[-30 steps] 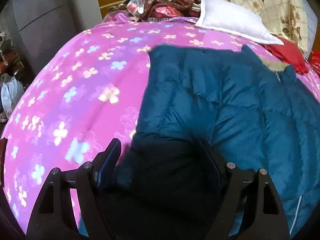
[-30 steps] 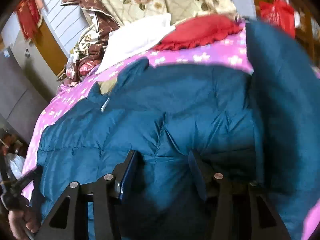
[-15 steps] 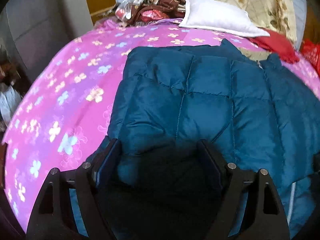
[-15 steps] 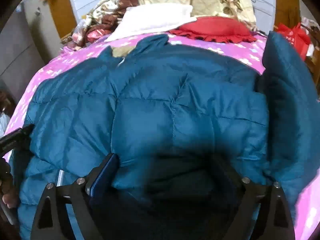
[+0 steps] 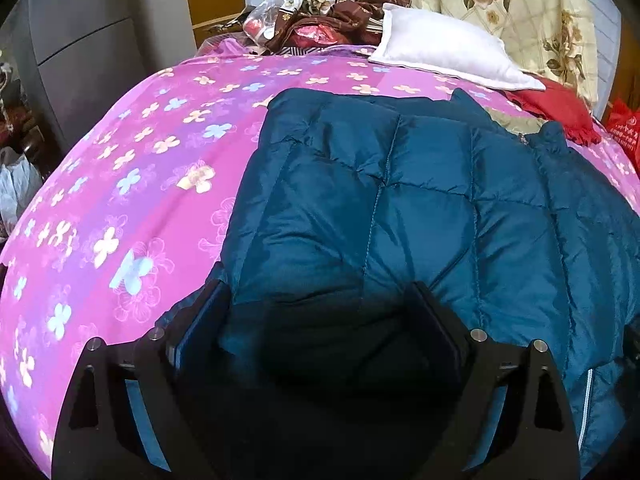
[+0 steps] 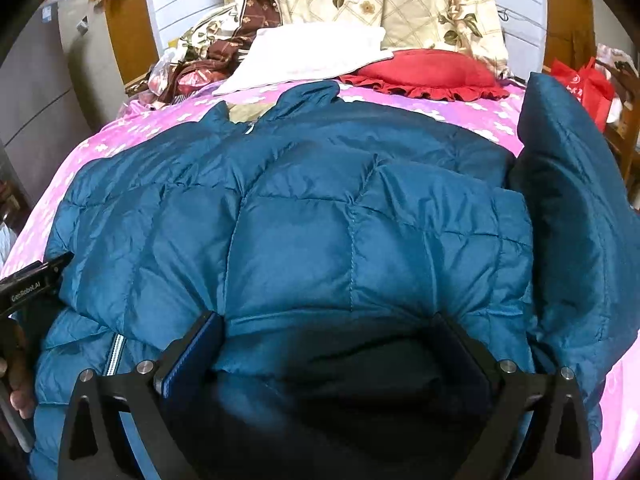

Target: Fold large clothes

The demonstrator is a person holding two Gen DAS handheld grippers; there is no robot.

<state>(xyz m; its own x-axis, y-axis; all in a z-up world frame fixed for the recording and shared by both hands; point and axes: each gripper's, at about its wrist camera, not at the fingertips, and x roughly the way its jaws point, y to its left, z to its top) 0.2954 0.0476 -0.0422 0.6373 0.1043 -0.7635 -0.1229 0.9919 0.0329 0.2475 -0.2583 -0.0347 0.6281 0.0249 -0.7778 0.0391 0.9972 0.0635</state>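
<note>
A teal quilted down jacket (image 5: 420,208) lies spread on a pink flowered bedspread (image 5: 132,184). It also fills the right wrist view (image 6: 312,232). My left gripper (image 5: 320,312) has its jaws wide apart around the jacket's near left edge. My right gripper (image 6: 328,340) has its jaws wide apart around the jacket's near right part. One sleeve (image 6: 572,216) stands up at the right. The left gripper's body (image 6: 32,284) and a hand show at the left edge of the right wrist view.
A white pillow (image 5: 448,56), a red frilled cushion (image 6: 428,74) and a pile of floral bedding (image 6: 400,0) lie at the bed's far end. A grey cabinet (image 5: 80,40) stands left of the bed. A red bag (image 6: 584,88) sits far right.
Both grippers swung over the jacket. A jacket panel now lies folded flat across the body. The right gripper's jaws opened wider.
</note>
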